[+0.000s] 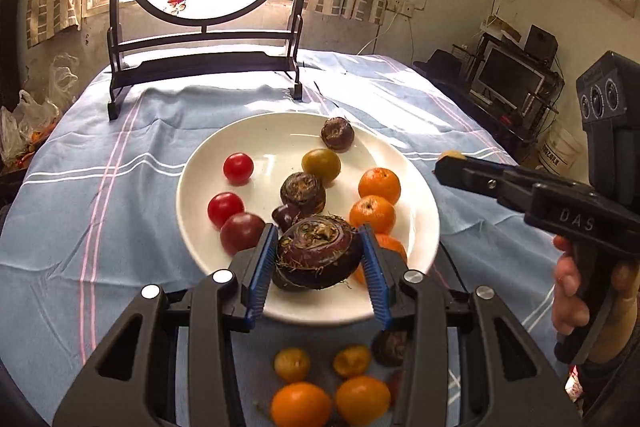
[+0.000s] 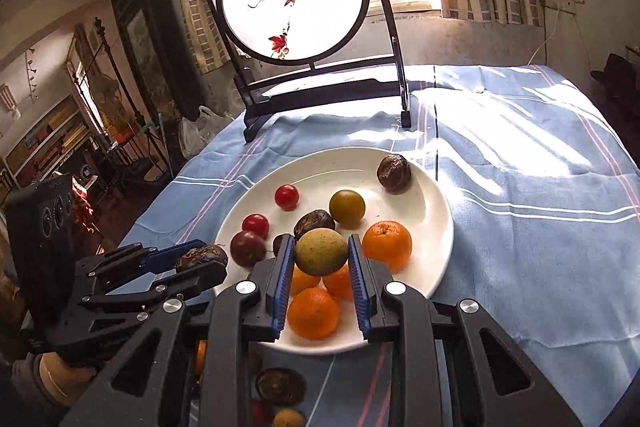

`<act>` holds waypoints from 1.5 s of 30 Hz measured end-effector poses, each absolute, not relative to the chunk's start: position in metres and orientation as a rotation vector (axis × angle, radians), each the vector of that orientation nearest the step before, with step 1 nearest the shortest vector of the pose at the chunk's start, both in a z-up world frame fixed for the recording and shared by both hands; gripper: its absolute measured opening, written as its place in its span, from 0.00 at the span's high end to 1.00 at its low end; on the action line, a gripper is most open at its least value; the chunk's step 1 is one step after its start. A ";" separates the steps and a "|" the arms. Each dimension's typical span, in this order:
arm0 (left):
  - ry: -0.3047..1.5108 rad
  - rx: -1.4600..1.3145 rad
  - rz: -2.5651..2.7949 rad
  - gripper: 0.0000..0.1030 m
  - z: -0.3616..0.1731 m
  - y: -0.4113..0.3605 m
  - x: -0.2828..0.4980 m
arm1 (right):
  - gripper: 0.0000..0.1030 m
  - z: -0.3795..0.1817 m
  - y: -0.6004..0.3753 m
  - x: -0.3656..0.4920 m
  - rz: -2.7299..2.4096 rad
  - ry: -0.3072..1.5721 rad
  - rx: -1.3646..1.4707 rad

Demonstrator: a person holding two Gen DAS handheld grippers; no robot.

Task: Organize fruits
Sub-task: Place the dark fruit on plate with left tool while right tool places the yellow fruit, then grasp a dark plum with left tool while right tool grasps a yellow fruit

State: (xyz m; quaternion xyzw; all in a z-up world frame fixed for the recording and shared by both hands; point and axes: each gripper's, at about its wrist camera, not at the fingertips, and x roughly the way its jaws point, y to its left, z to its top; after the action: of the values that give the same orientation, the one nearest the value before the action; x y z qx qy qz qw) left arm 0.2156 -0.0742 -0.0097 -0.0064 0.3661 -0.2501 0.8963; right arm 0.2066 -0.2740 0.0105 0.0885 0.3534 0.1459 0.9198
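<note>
A white plate (image 1: 208, 163) on the blue cloth holds red tomatoes (image 1: 238, 168), oranges (image 1: 379, 185), a yellow-green fruit (image 1: 321, 165) and dark brown water chestnuts (image 1: 303, 190). My left gripper (image 1: 320, 259) is shut on a water chestnut (image 1: 318, 253) just above the plate's near side. My right gripper (image 2: 320, 259) is shut on a yellow-green fruit (image 2: 321, 252) above the oranges (image 2: 313, 313) at the plate's (image 2: 436, 223) near edge. The right gripper shows in the left wrist view (image 1: 452, 163), the left in the right wrist view (image 2: 202, 259).
Loose oranges (image 1: 301, 405) and yellow fruits (image 1: 292, 364) lie on the cloth under the left gripper. A round painted screen on a dark stand (image 1: 208, 63) stands at the table's far side. Blue striped cloth (image 2: 540, 227) stretches to the right of the plate.
</note>
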 end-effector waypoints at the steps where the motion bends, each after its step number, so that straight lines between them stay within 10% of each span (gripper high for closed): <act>1: 0.773 -0.024 -0.524 0.60 -0.013 -0.077 0.227 | 0.74 0.006 -0.273 0.217 0.294 0.738 0.191; 4: 0.824 -0.036 -0.531 0.60 -0.023 -0.084 0.252 | 0.72 -0.006 -0.268 0.244 0.302 0.766 0.214; 7: 0.847 -0.061 -0.534 0.53 -0.027 -0.082 0.261 | 0.34 -0.007 -0.271 0.248 0.272 0.724 0.242; 11: 0.767 -0.064 -0.512 0.33 -0.012 -0.066 0.242 | 0.35 -0.003 -0.273 0.231 0.273 0.702 0.227; 28: 0.832 0.151 -0.579 0.33 -0.055 -0.044 0.084 | 0.35 -0.042 -0.302 0.060 0.295 0.662 0.203; 38: 0.908 0.096 -0.514 0.72 -0.078 -0.053 0.099 | 0.35 -0.045 -0.296 0.061 0.293 0.673 0.168; 45: 0.883 0.082 -0.537 0.73 -0.071 -0.050 0.094 | 0.36 -0.049 -0.286 0.065 0.328 0.721 0.136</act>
State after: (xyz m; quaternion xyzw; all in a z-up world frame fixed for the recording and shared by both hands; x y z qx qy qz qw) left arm 0.0945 -0.0495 -0.0708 0.0392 0.4218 -0.2566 0.8688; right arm 0.0649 -0.2863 -0.0494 0.0663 0.3508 0.1594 0.9204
